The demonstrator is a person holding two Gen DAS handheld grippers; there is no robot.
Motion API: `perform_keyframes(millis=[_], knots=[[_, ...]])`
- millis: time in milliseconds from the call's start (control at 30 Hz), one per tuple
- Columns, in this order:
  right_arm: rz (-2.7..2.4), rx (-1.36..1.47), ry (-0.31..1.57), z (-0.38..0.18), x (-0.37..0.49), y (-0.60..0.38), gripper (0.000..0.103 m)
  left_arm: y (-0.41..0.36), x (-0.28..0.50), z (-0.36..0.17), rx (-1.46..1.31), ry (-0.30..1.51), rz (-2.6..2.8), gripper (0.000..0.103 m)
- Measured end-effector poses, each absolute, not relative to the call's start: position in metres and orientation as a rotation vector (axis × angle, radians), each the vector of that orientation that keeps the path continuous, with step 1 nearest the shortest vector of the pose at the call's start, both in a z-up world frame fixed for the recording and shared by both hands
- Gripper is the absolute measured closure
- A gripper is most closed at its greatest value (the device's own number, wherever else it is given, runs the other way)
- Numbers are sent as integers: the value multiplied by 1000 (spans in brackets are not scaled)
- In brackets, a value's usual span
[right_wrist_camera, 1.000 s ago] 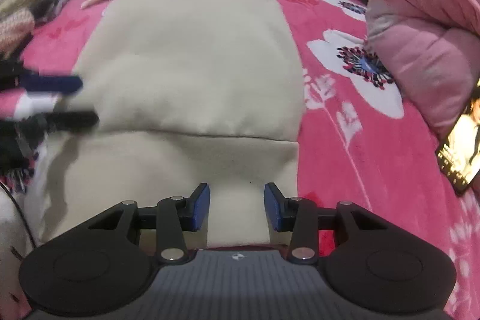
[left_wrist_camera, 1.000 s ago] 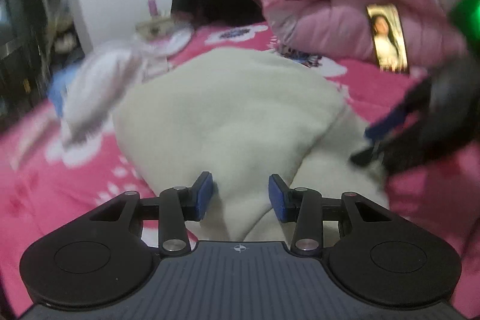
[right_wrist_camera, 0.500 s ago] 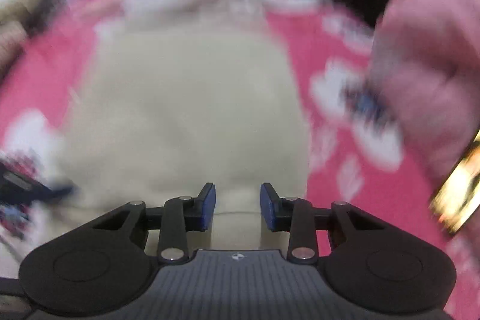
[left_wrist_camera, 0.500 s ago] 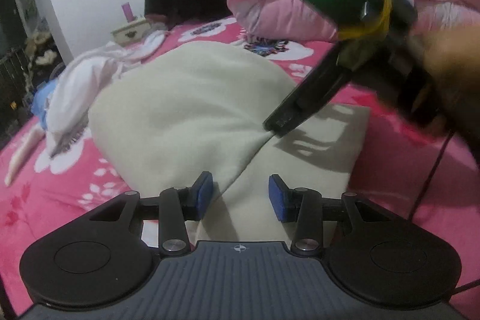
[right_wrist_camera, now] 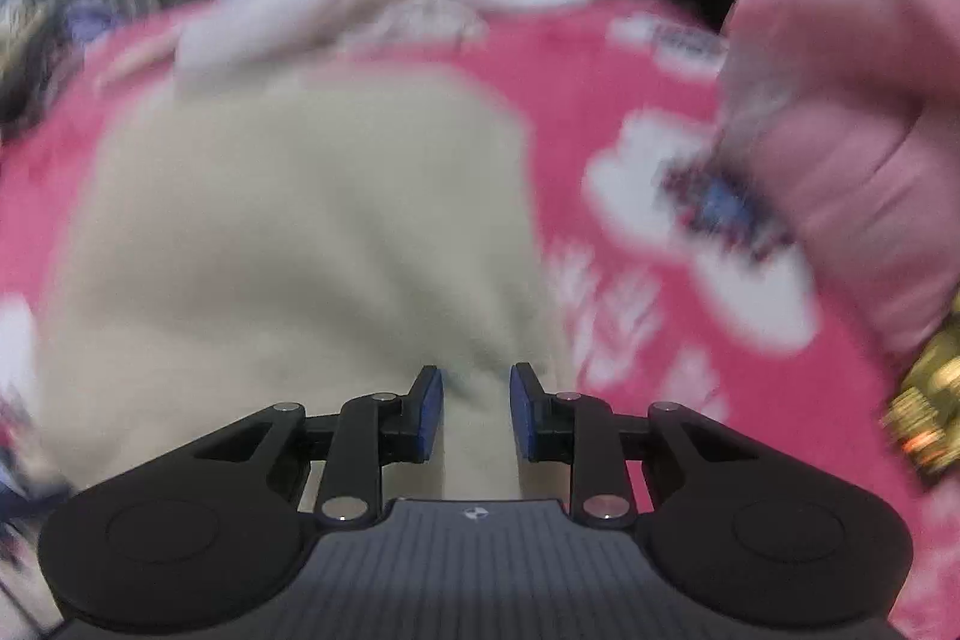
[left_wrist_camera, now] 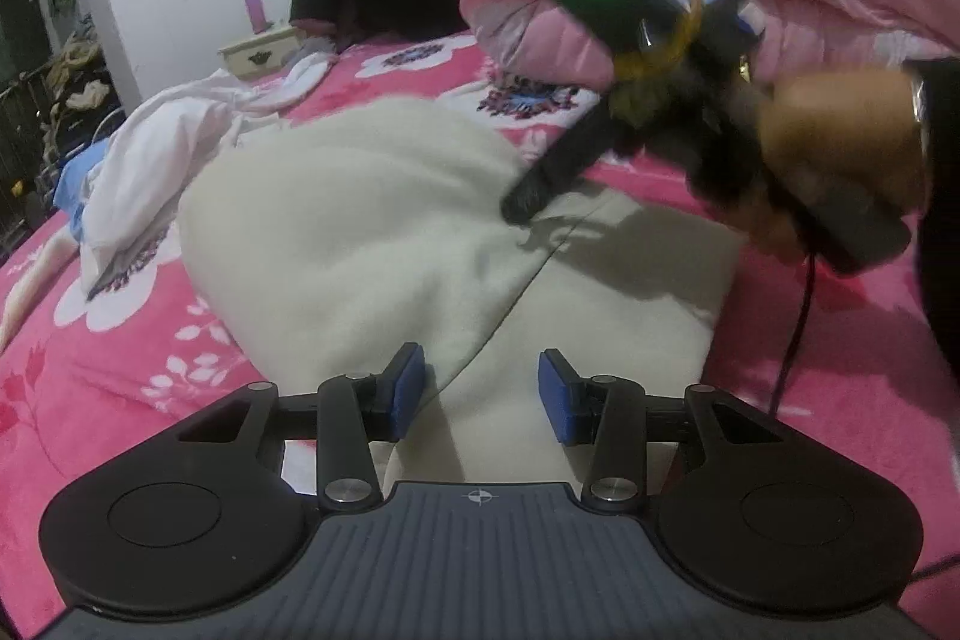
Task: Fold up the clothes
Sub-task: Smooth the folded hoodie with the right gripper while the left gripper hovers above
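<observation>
The cream garment (left_wrist_camera: 372, 232) lies on the pink bedspread (left_wrist_camera: 120, 340), long axis running from six toward twelve o'clock, its near fold between the half-open left gripper (left_wrist_camera: 480, 394) and the just-narrowing, still-gapped right gripper (right_wrist_camera: 476, 415), neither visibly gripping.

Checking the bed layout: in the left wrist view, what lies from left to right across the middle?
White garment → cream garment → right gripper → hand.

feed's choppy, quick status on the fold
Left gripper open over cream garment. Right gripper, jaws just closing, cloth between them, no pinch seen. White clothes heaped beyond.
</observation>
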State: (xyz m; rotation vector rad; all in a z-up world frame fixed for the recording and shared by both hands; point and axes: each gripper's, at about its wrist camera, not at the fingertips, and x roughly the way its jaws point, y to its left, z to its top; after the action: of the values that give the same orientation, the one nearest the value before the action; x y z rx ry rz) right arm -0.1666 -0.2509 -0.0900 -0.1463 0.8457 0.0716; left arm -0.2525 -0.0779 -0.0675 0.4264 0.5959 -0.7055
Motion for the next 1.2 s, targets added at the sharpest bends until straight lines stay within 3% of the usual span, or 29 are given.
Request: perform_keyframes(millis=[233,400,600,700,867,1067,1200], knots=[[127,-150,915,-67,-153,-257,77,-52,-215,-19,477,758,-730,61],[191,-122,839,-26,-150,-264,77,-53,-171,9,433,776,-692,61],[230,-98,744,1,-113,-255,77,-69,-116,-20,321,697,-618,61],[223,-83,752,-19,-83,-255,77,-73,-100,-49,305,719,-585,61],[217,0,875,-100,-50,-268,78,-76,-113,-69,339,640,-592,61],[233,-14,907,-73,-45,-273,78,-81,-145,-54,405,544,-572,60],[283,-19,779,-15,-57,-259,76,-74,-184,-44,420,475,-638,56]])
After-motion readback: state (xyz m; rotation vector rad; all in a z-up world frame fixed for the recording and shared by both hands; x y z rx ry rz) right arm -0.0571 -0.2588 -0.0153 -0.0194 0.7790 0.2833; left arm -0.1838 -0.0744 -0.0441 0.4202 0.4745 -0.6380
